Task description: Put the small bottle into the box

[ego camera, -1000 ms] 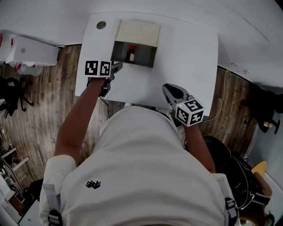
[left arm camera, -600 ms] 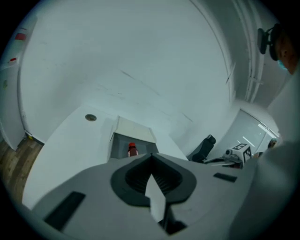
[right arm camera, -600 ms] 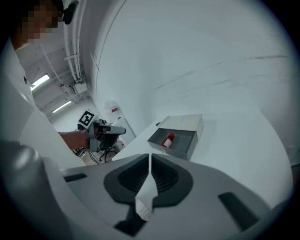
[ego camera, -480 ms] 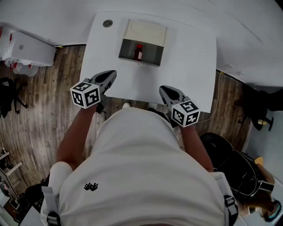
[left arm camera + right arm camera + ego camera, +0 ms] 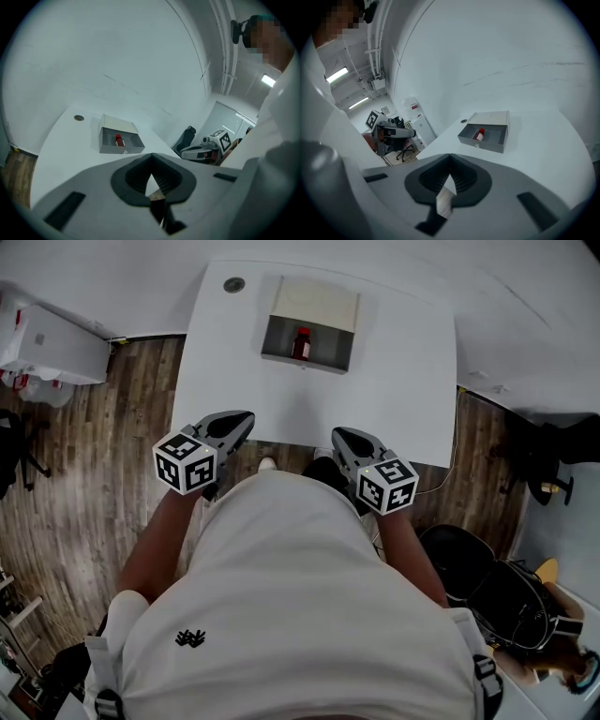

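Observation:
The small bottle (image 5: 302, 342), dark with a red cap, stands inside the open grey box (image 5: 281, 337) at the far middle of the white table (image 5: 394, 381). The left gripper view shows the bottle (image 5: 118, 139) upright in the box (image 5: 121, 149), and so does the right gripper view, with the bottle (image 5: 479, 134) in the box (image 5: 482, 142). My left gripper (image 5: 246, 416) hovers at the table's near edge, far from the box, shut and empty (image 5: 151, 171). My right gripper (image 5: 337, 434) is beside it at the same edge, shut on nothing (image 5: 450, 171).
A round grommet (image 5: 233, 284) sits in the table's far left corner. A white cabinet (image 5: 47, 343) stands on the wooden floor to the left. A cable (image 5: 457, 432) hangs off the table's right side, with a black chair (image 5: 464, 563) below it.
My left gripper has pulled back from beside the box to the table's near edge and has shut. The bottle stays in the box. The right gripper has hardly moved.

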Tool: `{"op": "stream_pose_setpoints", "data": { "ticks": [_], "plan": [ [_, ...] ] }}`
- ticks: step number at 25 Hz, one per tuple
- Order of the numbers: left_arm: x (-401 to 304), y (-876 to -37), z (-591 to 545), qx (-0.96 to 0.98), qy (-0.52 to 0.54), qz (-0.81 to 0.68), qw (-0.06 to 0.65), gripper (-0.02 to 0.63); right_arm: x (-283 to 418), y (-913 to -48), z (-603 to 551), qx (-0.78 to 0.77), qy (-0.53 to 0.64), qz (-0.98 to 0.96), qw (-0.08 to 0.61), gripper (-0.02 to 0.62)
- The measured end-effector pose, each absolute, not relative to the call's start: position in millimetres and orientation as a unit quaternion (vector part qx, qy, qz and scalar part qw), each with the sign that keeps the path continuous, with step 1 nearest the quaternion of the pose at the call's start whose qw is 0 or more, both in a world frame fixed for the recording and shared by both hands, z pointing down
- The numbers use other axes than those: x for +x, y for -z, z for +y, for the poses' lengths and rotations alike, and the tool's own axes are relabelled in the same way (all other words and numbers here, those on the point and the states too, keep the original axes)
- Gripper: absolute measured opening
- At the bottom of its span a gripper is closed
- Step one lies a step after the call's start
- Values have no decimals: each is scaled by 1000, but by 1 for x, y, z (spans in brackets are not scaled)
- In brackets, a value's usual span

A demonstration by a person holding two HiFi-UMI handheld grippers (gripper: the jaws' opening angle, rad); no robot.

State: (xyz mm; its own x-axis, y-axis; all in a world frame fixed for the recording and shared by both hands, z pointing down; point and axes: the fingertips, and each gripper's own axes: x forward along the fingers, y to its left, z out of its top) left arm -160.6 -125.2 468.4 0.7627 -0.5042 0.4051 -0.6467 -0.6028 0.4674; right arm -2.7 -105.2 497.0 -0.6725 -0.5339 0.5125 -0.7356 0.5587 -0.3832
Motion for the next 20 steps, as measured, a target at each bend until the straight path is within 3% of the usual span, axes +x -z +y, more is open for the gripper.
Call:
{"op": "stream_pose_setpoints", "data": {
  "ticks": [20],
  "plan": [
    [-167, -459, -77, 900, -101, -305, 293, 5, -20, -487, -55, 375, -271, -869, 175, 5]
  ]
}}
